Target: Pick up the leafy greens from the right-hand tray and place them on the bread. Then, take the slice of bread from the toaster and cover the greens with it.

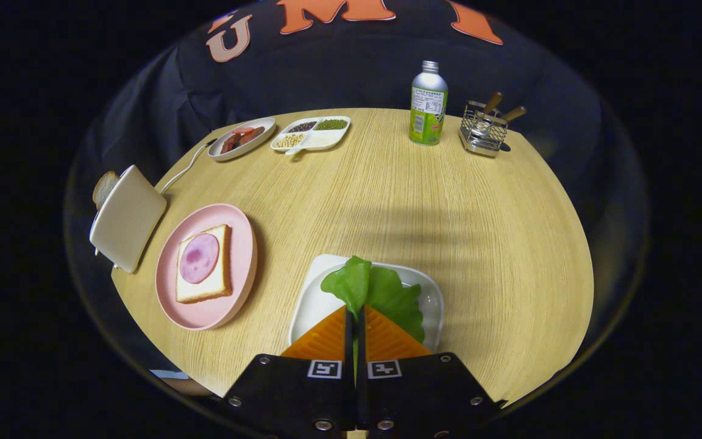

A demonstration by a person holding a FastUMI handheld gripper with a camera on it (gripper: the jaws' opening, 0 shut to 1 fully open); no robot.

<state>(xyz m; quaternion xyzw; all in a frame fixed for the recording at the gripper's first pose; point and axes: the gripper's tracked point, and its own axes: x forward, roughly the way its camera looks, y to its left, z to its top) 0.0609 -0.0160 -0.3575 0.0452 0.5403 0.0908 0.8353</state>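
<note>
My gripper [356,312] is shut on the leafy greens [381,292], pinching the leaf's near edge between both fingers. The leaf stands up from the fingertips over the white tray [314,305] just ahead of them. Left of the tray, a pink plate [241,268] carries a bread slice [220,283] topped with a round slice of ham [198,257]. Further left, at the table's edge, stands a white toaster [127,218] with a second bread slice [103,186] poking out of it.
At the far side of the round wooden table [448,213] are an oval plate of sausages [242,138], a divided dish of beans [311,133], a green-labelled metal bottle [428,103] and a wire basket [482,129] holding wooden-handled utensils. The toaster's cord [183,169] runs toward the sausage plate.
</note>
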